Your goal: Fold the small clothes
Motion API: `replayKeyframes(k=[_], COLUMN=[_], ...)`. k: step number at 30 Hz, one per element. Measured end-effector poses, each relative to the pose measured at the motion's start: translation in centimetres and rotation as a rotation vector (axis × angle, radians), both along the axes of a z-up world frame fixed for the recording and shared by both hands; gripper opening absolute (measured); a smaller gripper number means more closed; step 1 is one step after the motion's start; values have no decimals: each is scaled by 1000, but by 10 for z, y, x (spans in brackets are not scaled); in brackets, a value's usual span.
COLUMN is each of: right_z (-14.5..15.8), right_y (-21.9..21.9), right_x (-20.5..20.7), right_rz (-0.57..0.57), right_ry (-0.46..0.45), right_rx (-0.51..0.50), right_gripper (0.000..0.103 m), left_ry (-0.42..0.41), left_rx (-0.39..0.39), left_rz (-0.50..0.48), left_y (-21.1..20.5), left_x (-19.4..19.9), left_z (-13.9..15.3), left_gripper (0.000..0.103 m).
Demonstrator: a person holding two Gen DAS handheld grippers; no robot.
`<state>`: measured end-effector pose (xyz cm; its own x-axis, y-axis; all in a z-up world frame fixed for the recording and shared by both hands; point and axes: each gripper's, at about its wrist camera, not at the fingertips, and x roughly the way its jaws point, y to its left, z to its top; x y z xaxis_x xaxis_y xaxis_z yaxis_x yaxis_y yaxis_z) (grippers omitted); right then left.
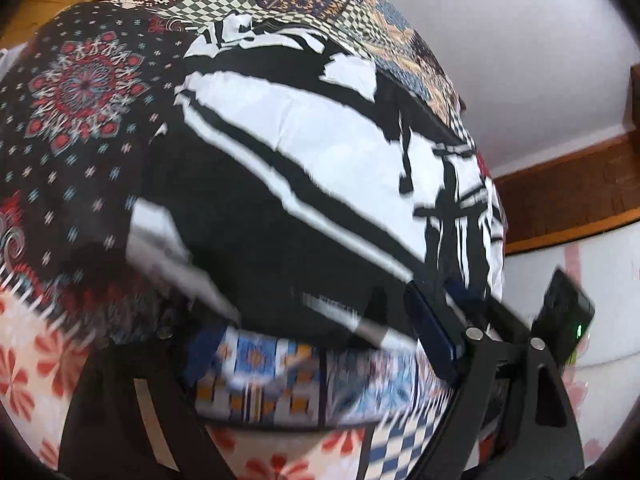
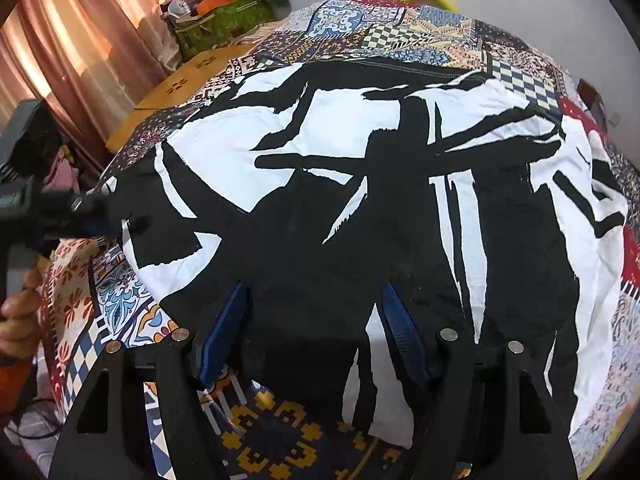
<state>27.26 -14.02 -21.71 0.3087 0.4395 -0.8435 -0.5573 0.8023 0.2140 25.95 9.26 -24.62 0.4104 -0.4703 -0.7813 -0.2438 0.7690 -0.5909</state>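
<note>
A black-and-white printed garment (image 2: 360, 208) lies spread on a patchwork cloth. My right gripper (image 2: 316, 332) is open, its blue pads (image 2: 224, 332) standing on either side of the garment's near black edge. My left gripper (image 1: 320, 328) is at the garment's (image 1: 300, 184) left edge; its jaws stand apart with the lifted, blurred hem between them. In the right wrist view the left gripper (image 2: 108, 220) shows at the far left, touching the garment's corner.
The patchwork cloth (image 2: 280, 440) covers the table (image 1: 80, 80). Curtains (image 2: 80, 48) and a cluttered green bag (image 2: 224, 20) stand at the back left. A wooden ledge (image 1: 568, 196) and a white wall are to the right. A hand (image 2: 16, 320) holds the left tool.
</note>
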Motion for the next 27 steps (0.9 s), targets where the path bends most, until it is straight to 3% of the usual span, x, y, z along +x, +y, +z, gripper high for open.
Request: replayKeyframes(k=[2, 4, 6, 7, 16, 21, 24, 27], right_z=[1, 1, 2, 4, 35, 19, 1, 1], right_y=[0, 1, 0, -1, -69, -71, -61, -63], right_x=[-1, -1, -3, -3, -6, -20, -25, -21], right_rz=[-1, -3, -4, -3, -200, -178, -156, -165], right_ry=[4, 6, 10, 12, -41, -15, 6, 18], right_rx=[4, 7, 8, 9, 73, 18, 2, 29], right_gripper=[67, 67, 67, 67, 67, 67, 67, 67], left_ry=[0, 14, 23, 12, -182, -245, -289, -356], left_rx=[15, 56, 90, 105, 414, 578, 628, 705], left_rz=[32, 62, 84, 88, 175, 226, 204, 131], left_y=[2, 4, 7, 8, 23, 31, 18, -15], left_x=[11, 20, 26, 26, -10, -31, -30, -20], left_z=[-1, -2, -2, 0, 76, 105, 120, 140], left_gripper=[72, 44, 23, 18, 12, 12, 12, 12])
